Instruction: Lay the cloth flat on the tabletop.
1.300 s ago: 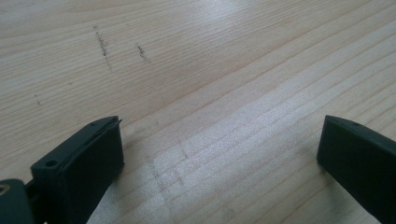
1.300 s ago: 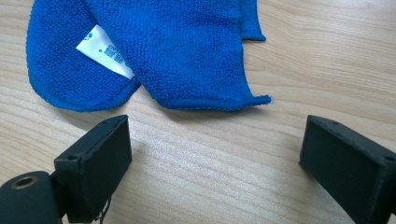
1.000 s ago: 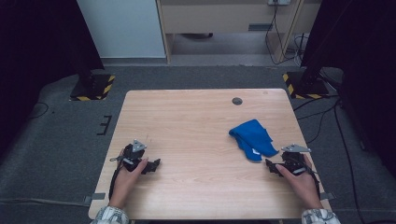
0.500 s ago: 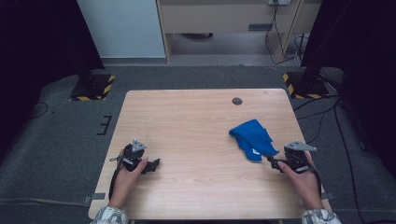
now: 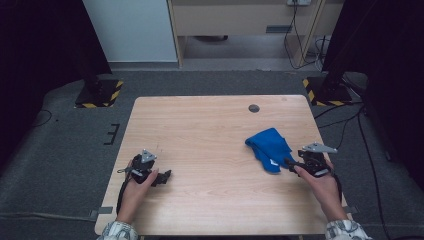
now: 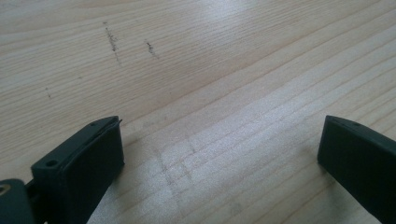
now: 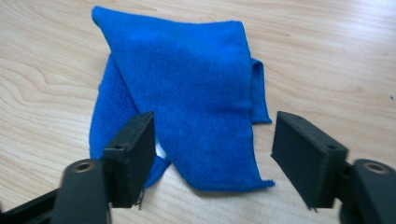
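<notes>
A blue cloth (image 5: 269, 148) lies folded and rumpled on the right half of the wooden table (image 5: 210, 125), flat on the boards, with one loose corner toward the person's right hand. The right tool (image 5: 289, 163) sits at that near corner of the cloth; in the right gripper view its two black jaws stand on either side of the cloth's (image 7: 187, 93) nearest flap, and they have just been closing in, though a gap shows between each pad and the fabric, so nothing is pinched. The left tool (image 5: 166, 174) rests well apart from the cloth, low over the left near part of the table, held in the person's left hand (image 5: 137, 187). In the left gripper view its jaws are spread wide over bare wood (image 6: 210, 93) with nothing between them. A small dark round disc (image 5: 254, 108) sits in the table near its far edge, beyond the cloth.
</notes>
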